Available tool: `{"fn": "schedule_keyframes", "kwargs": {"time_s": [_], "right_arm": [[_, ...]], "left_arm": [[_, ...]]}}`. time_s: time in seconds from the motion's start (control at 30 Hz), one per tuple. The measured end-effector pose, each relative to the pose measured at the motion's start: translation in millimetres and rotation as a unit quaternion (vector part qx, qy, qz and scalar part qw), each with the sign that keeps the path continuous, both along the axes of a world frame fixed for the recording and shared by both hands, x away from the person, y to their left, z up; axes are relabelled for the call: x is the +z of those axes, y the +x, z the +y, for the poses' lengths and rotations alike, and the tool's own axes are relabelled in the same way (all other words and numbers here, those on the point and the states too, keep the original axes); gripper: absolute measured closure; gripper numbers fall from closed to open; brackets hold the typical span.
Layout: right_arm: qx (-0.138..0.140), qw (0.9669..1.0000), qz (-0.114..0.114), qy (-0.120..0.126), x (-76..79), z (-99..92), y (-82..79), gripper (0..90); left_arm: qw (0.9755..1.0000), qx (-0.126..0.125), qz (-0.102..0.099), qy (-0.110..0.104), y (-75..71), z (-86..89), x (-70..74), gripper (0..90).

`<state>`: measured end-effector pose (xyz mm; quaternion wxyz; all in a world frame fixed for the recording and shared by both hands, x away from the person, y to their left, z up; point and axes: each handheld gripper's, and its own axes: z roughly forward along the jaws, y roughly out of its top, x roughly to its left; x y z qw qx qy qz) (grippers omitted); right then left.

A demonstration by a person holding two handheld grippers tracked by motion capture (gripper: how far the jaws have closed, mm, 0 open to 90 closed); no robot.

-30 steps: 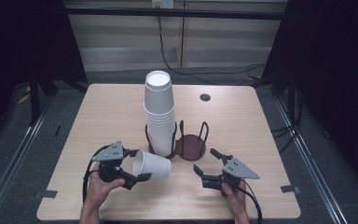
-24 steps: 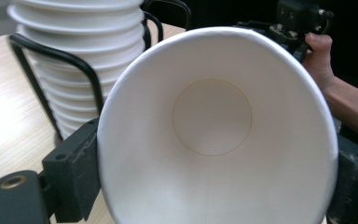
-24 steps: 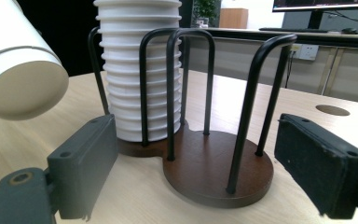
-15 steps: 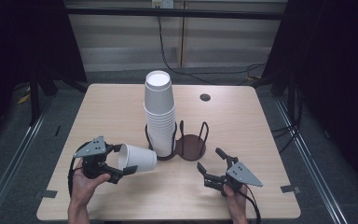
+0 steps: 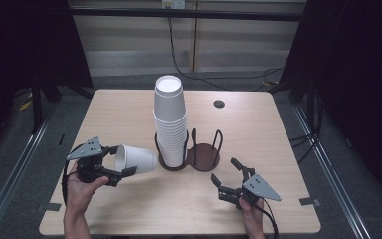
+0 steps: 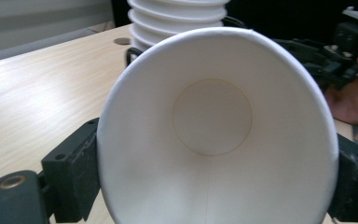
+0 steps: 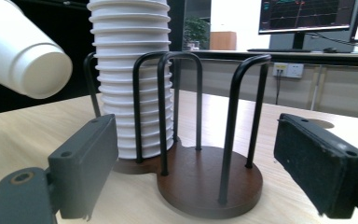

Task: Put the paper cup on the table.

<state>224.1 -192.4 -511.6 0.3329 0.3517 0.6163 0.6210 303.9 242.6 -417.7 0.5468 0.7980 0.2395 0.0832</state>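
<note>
Left gripper (image 5: 113, 167): pinching the single paper cup (image 5: 135, 159) across its rim, one jaw on each side, cup lying on its side above the table's (image 5: 109, 114) left front, base pointing toward the stack.
Cup's handling: light, thin-walled and easily crushed, judging by its look; best held near the stiffer rolled rim with a gentle squeeze, since the waxy wall could slip.
Cup stack (image 5: 170, 124): upright in the left bay of the holder (image 5: 203, 155), just right of the held cup.
Holder's right bay: empty.
Right gripper (image 5: 227, 174): spread wide, nothing between its jaws, facing the holder from the table's right front.
</note>
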Motion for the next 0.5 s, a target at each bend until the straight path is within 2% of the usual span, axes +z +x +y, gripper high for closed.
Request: {"fn": "schedule_keyframes", "kwargs": {"time_s": [0.07, 0.17, 0.27, 0.3, 0.37, 0.5], "right_arm": [[0.004, 1.0, -0.001, 0.001, -0.1, -0.1, 0.2, 13.4], [0.004, 1.0, -0.001, 0.001, -0.1, -0.1, 0.2, 13.4], [0.004, 1.0, -0.001, 0.0, -0.1, -0.1, 0.1, 13.4], [0.004, 1.0, -0.001, 0.001, -0.1, 0.0, 0.1, 13.3], [0.004, 1.0, -0.001, 0.0, -0.1, 0.0, 0.2, 13.4], [0.004, 1.0, -0.002, 0.0, -0.1, -0.1, 0.1, 13.3]], "left_arm": [[1.0, 0.003, 0.002, 0.007, 2.8, 3.8, 0.7, 11.0], [0.9994, 0.019, 0.003, 0.028, 7.7, 9.0, 6.9, 11.0], [0.9994, 0.019, 0.001, 0.028, 10.4, 10.8, 11.6, 11.0], [0.999, 0.022, 0.0, 0.039, 11.3, 12.1, 16.0, 10.9], [0.9987, 0.028, -0.001, 0.043, 14.2, 15.1, 19.2, 10.9], [0.998, 0.035, 0.007, 0.052, 22.2, 16.8, 22.3, 11.0]]}}
